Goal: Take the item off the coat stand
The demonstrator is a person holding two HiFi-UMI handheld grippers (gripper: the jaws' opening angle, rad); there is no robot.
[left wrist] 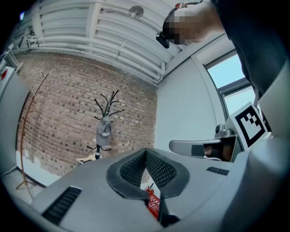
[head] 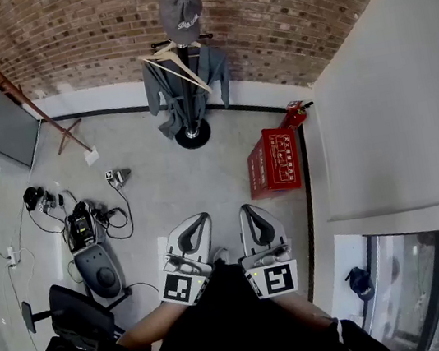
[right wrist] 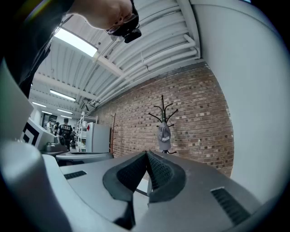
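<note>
Left gripper (head: pixel 200 219) and right gripper (head: pixel 247 209) point level toward the coat stand (head: pixel 194 137), jaws pressed together and empty, since its cap (head: pixel 179 6) hangs well beyond reach.

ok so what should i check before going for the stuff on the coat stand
1. Item on coat stand: ok, cap on top, jacket below.
2. Which one to take: cannot tell.
3. Left gripper open: not ok, shut, empty.
4. Right gripper open: not ok, shut, empty.
5. Reach to coat stand: not ok, far across the floor.
6. Way ahead: ok, red box sits off to the right.
</note>
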